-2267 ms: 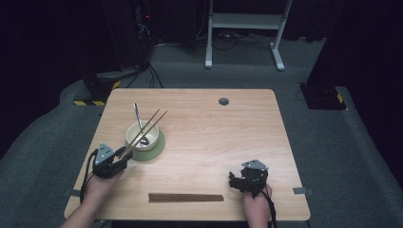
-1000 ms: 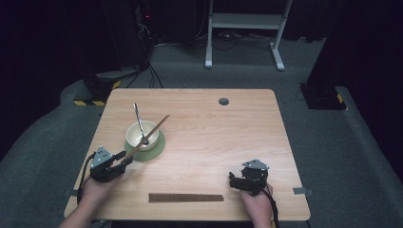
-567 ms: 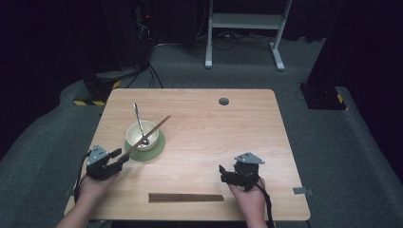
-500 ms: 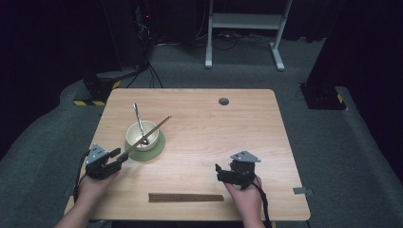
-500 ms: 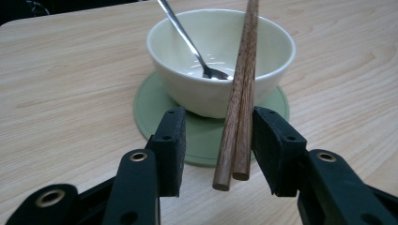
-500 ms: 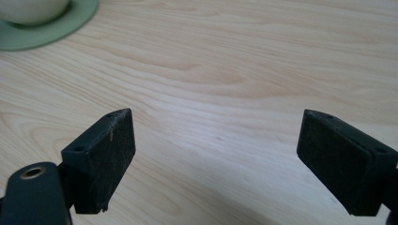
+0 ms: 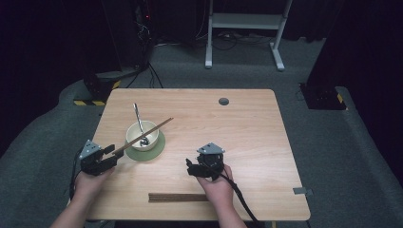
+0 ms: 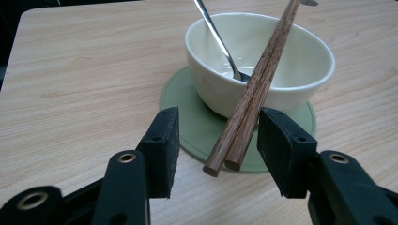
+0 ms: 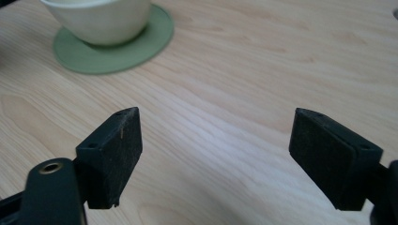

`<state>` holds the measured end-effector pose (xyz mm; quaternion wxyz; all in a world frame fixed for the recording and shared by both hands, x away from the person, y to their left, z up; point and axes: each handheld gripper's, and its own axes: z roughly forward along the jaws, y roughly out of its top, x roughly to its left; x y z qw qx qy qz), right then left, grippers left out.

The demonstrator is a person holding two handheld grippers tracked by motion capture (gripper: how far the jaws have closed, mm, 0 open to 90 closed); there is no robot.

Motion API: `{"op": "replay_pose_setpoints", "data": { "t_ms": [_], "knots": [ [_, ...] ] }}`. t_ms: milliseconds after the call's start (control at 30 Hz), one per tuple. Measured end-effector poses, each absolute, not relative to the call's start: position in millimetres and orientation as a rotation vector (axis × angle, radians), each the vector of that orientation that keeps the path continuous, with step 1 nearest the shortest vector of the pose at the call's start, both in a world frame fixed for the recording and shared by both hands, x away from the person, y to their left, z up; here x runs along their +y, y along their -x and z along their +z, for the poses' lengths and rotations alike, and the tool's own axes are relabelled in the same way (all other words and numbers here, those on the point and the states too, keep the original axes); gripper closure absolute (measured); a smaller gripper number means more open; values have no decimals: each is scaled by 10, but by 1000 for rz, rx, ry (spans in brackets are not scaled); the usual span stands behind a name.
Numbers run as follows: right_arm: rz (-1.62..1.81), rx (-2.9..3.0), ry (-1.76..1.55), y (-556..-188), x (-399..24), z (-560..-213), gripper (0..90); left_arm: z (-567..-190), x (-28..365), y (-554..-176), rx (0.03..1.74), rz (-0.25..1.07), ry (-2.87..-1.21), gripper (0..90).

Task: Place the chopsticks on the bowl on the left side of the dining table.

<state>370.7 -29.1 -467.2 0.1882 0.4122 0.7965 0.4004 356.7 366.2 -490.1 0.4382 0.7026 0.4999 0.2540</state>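
Note:
A cream bowl (image 7: 134,134) stands on a green coaster (image 7: 153,148) at the table's left. A metal spoon (image 7: 138,119) leans inside it. A pair of brown chopsticks (image 7: 151,130) lies across the bowl's rim, and their near ends hang over the coaster. My left gripper (image 7: 112,151) is open just short of those ends. In the left gripper view the chopsticks (image 8: 253,89) end between the open jaws of the left gripper (image 8: 218,150) without touching either pad. My right gripper (image 7: 190,167) is open and holds nothing near the table's middle, its right gripper view (image 9: 216,145) facing bowl (image 9: 101,16) and coaster (image 9: 117,47).
A dark brown stick-like piece (image 7: 178,197) lies flat along the table's front edge, just before the right hand. A round grommet hole (image 7: 223,101) sits near the far edge. Bare wooden tabletop (image 7: 256,137) spreads to the right.
The left gripper let go of the chopsticks, which now rest on the bowl, and drew back a little. The right gripper moved left toward the table's middle.

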Motion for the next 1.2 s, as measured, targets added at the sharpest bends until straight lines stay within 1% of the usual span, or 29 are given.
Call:
{"op": "replay_pose_setpoints", "data": {
  "t_ms": [167,233,300,433,667,767,933,1067,1200],
  "knots": [
    [1164,2238,-1128,-3836,-39,-4602,233,-4895,3716,-3588,1265,631,-1716,491],
    [1169,2233,-1125,-3896,45,-4588,242,-4889,3740,-3590,1276,662,-1707,482],
    [1166,2225,-1110,-3968,134,-4579,253,-4891,3764,-3598,1292,665,-1696,470],
    [1146,2216,-1079,-4120,306,-4590,301,-4898,3795,-3615,1317,671,-1681,470],
    [1150,2202,-1091,-4380,448,-4661,356,-4923,3824,-3657,1371,691,-1665,481],
    [1151,2189,-1076,-4475,502,-4689,394,-4925,3844,-3662,1390,697,-1647,490],
    [1127,2182,-1083,-4663,590,-4712,390,-4912,3873,-3659,1408,704,-1595,518],
    [1149,2164,-1118,-4792,631,-4729,355,-4919,3860,-3667,1413,704,-1587,546],
    [1170,2155,-1141,-4878,646,-4756,350,-4921,3837,-3673,1411,712,-1585,567]
  ]
}}
